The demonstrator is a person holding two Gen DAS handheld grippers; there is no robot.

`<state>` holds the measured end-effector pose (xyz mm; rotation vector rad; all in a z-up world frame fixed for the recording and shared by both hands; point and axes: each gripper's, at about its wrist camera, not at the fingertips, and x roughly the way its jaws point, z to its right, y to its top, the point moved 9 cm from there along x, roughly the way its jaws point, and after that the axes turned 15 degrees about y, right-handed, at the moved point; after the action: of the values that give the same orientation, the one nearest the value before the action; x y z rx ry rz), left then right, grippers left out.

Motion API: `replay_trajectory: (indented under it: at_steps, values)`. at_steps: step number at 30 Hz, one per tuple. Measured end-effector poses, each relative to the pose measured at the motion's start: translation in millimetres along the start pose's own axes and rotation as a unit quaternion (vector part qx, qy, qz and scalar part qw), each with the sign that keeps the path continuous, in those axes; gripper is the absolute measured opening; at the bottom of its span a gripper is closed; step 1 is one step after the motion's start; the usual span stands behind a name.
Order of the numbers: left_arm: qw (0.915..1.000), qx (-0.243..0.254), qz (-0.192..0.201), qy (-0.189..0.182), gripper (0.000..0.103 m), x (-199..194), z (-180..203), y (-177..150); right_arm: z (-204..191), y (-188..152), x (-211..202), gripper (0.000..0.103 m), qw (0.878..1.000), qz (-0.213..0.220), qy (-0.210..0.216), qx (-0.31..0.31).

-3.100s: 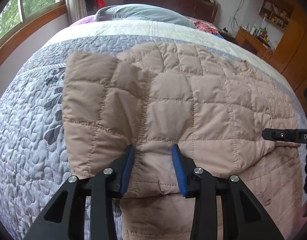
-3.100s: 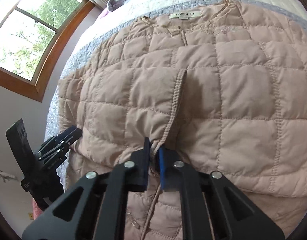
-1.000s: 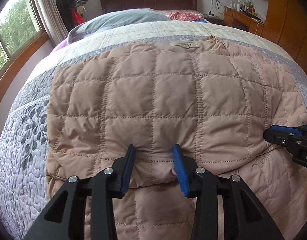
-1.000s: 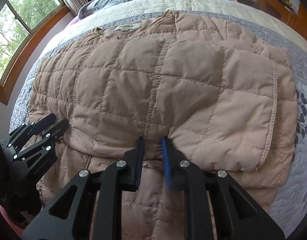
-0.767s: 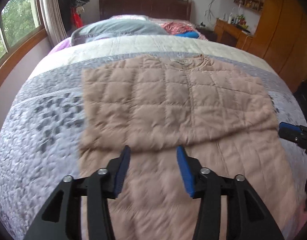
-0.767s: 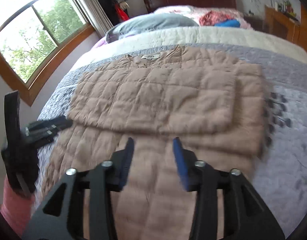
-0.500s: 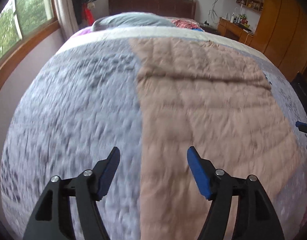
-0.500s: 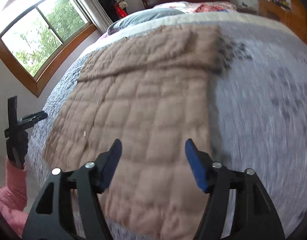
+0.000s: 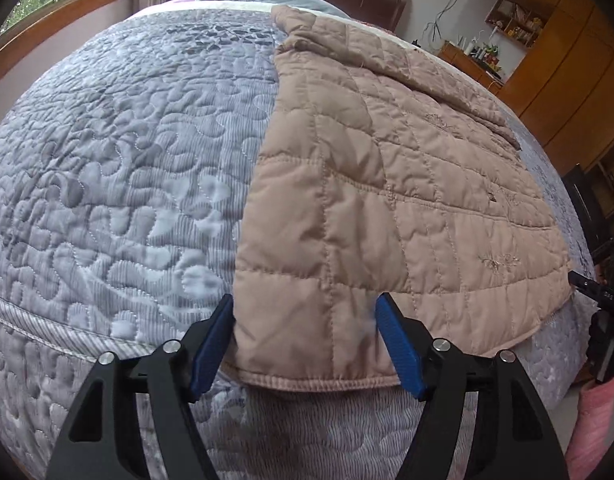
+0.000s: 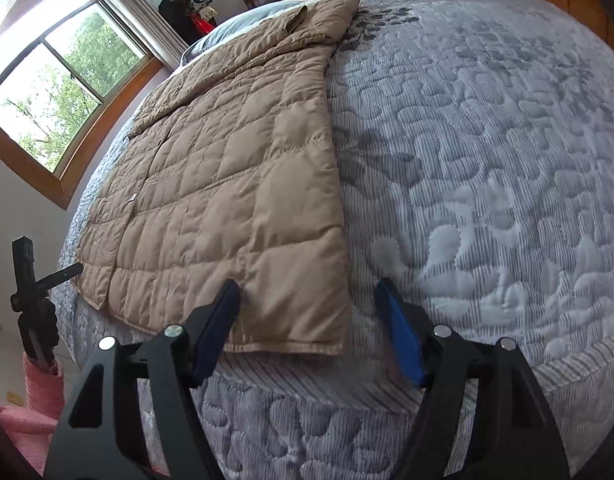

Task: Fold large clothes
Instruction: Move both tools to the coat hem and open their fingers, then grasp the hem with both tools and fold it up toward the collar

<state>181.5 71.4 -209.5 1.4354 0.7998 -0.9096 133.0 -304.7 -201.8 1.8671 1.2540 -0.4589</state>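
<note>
The quilted jacket (image 9: 387,200), released since its top was folded down, is left flat on the bed (image 9: 127,160). Both the left gripper (image 9: 307,344) and right gripper (image 10: 311,328) are now spread apart at its hem corners, so the next fold seems prepared.

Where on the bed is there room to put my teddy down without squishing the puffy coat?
The quilted coat covers the middle strip of the bedspread. Bare bedspread lies on its window side, beyond the left gripper, and on the other side, past the right gripper. It's crowded at the near hem, where both open grippers wait.
</note>
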Motion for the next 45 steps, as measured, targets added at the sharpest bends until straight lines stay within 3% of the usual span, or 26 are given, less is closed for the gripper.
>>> replay_trajectory:
  at_steps: [1, 2, 3, 4, 6, 13, 21, 28, 31, 33, 38, 40, 45]
  values:
    - [1.0000, -0.001, 0.003, 0.000, 0.060, 0, 1, 1, -2, 2, 2, 0.053, 1.000, 0.000, -0.008, -0.008]
    - [1.0000, -0.003, 0.003, 0.004, 0.054, 1, 2, 2, -4, 3, 4, 0.036, 1.000, -0.002, -0.008, -0.012]
    - [1.0000, -0.007, 0.003, 0.005, 0.040, 0, 1, 2, -8, 2, 8, 0.023, 1.000, -0.008, 0.003, -0.010]
    - [0.9999, -0.011, 0.002, -0.006, 0.021, -1, 3, 3, -7, 2, 7, 0.020, 1.000, -0.011, 0.008, -0.008]
    - [0.9992, -0.025, 0.000, -0.031, 0.014, -5, 3, 4, -12, 4, 7, 0.012, 1.000, -0.012, -0.005, -0.017]
    - [0.9979, -0.017, 0.051, -0.036, 0.012, -54, -7, -1, -39, -5, -29, 0.010, 0.999, 0.010, 0.024, -0.030]
    - [0.9978, 0.034, 0.055, -0.013, 0.012, -90, -9, -57, -63, -60, -58, 0.010, 0.998, 0.004, 0.012, -0.055]
    - [0.9979, 0.057, 0.023, 0.020, 0.013, -61, -11, -89, -33, -89, -38, 0.011, 1.000, -0.007, -0.003, -0.008]
    - [0.9987, 0.048, 0.012, 0.015, 0.013, -43, -12, -93, -27, -87, -28, 0.011, 1.000, -0.006, 0.006, 0.000]
    - [0.9987, 0.047, 0.016, 0.012, 0.013, -48, -12, -91, -28, -85, -31, 0.010, 1.000, -0.003, 0.009, 0.002]
    - [0.9977, 0.007, 0.044, -0.052, 0.012, -79, -16, -67, -41, -66, -51, 0.010, 0.999, 0.026, 0.027, -0.010]
    - [0.9950, 0.001, 0.069, -0.072, 0.012, -97, -13, -46, -57, -45, -65, 0.009, 0.998, 0.048, 0.041, -0.028]
    - [0.9889, 0.009, 0.123, -0.083, 0.012, -129, 0, 24, -91, 18, -83, 0.009, 0.993, 0.068, 0.028, -0.091]
